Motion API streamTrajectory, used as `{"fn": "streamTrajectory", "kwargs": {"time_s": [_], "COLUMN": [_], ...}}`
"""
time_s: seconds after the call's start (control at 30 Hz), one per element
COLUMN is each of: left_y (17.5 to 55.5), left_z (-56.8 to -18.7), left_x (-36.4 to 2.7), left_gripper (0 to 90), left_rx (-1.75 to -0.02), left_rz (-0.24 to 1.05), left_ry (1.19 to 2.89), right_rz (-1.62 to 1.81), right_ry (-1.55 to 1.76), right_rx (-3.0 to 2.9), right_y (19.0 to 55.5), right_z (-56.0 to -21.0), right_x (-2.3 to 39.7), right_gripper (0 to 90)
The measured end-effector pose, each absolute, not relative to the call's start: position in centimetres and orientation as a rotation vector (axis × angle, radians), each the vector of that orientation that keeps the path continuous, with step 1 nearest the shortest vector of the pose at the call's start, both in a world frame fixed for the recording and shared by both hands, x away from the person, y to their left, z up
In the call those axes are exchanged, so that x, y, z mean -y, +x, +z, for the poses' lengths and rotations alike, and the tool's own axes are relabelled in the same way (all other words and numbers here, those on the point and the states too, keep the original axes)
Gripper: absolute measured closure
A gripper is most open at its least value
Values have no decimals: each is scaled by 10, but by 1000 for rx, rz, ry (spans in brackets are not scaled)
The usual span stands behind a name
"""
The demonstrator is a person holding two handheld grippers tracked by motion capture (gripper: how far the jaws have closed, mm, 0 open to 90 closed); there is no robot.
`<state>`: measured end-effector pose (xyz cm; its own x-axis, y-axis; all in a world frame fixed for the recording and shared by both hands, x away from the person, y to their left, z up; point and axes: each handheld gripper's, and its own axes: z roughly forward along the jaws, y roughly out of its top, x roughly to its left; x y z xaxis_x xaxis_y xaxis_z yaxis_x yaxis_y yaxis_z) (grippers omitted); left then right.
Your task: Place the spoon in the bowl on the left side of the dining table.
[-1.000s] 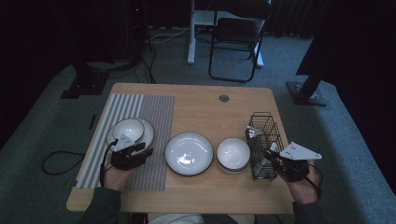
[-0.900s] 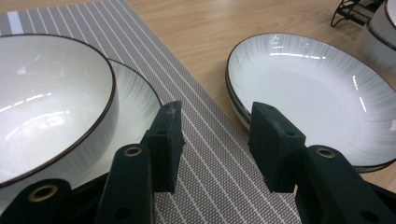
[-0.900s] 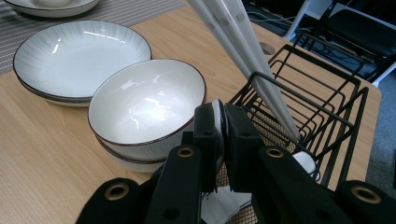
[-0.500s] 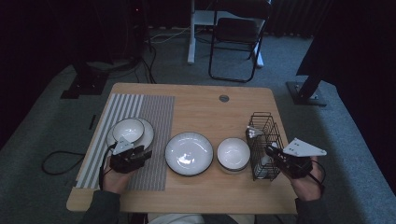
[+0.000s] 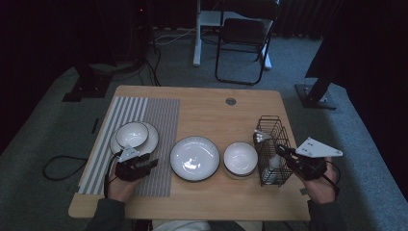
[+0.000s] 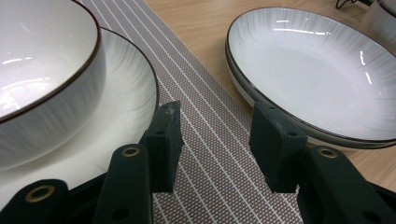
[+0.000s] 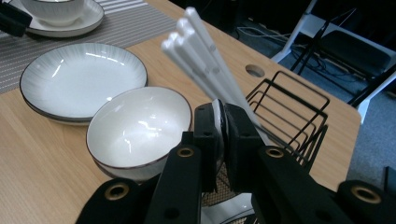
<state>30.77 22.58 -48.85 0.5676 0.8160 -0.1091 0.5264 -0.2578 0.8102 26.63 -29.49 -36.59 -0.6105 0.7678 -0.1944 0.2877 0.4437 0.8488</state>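
At lower right of the high view, the right gripper (image 5: 281, 153) is seen pinching a white utensil (image 7: 218, 122) (its kind cannot be told) at the wire basket (image 5: 272, 130). At lower left, the left gripper (image 5: 144, 162) is held spread over the striped mat (image 5: 161, 120), nothing between its jaws, beside the bowl (image 5: 132, 134).

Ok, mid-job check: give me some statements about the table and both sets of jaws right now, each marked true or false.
1. The left gripper has open jaws over the striped mat. True.
2. A small bowl sits on a plate on the mat. True.
3. The right gripper is open and holds nothing. False: its jaws are shut on a thin white utensil.
4. The wire basket stands left of the large plate. False: it stands at the right, beyond the second bowl.
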Motion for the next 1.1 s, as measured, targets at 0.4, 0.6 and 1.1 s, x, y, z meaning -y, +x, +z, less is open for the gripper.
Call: {"fn": "streamTrajectory", "kwargs": {"time_s": [0.4, 0.6, 1.1], "left_y": [308, 309, 308], "left_z": [-493, -495, -496], "left_x": [-224, -222, -221], "left_gripper": [543, 538, 537], "left_rx": [-1083, -1080, -1077], "left_rz": [408, 402, 399], "left_ry": [1943, 1950, 1949], "right_rz": [1098, 1105, 1128], "right_ry": [831, 809, 708], "right_rx": [-2111, -2101, -2120], "right_y": [267, 268, 271], "right_z": [-350, -342, -321], "right_x": [289, 286, 264], "right_gripper": [841, 841, 842]}}
